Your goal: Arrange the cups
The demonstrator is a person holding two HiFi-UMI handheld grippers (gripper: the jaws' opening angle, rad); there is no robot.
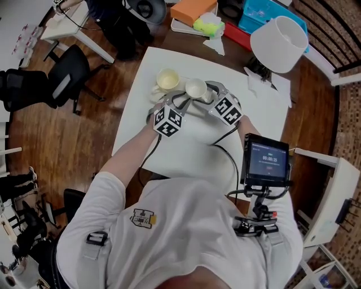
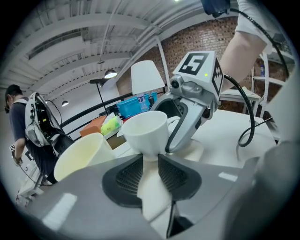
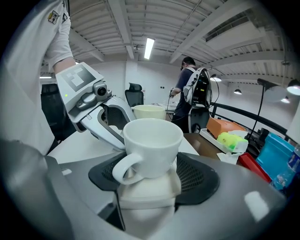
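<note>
We are holding the white cup (image 1: 196, 88) over the far part of the white table (image 1: 192, 149), and both tongs are meeting on it. The cup is standing upright with its open top facing up. Its handle (image 3: 123, 168) is pointing back toward the right tongs (image 3: 149, 161). The right tongs are standing quite wide. The round lower part of the cup is sitting between their two pads, filling the gap and touching both, so the right tongs are gripping the cup.

The left tongs (image 2: 150, 157) are pointing at the cup from the other side. Their jaws are standing about half closed, with a much thinner gap. The narrow bottom of the cup is sitting pinched between the pad tips. We are not able to tell if the cup is resting on the table or hanging a little above it.

A cream cup (image 1: 168, 79) is sitting upright just beside the white cup, on its left in the head view, and neither pair of tongs is touching it.

Past the far edge of the table, a white lamp shade (image 1: 279, 43), a blue box (image 1: 265, 14) and an orange box (image 1: 193, 9) are lying close together. A black chair (image 1: 67, 79) is standing on the wood floor to the left.
</note>
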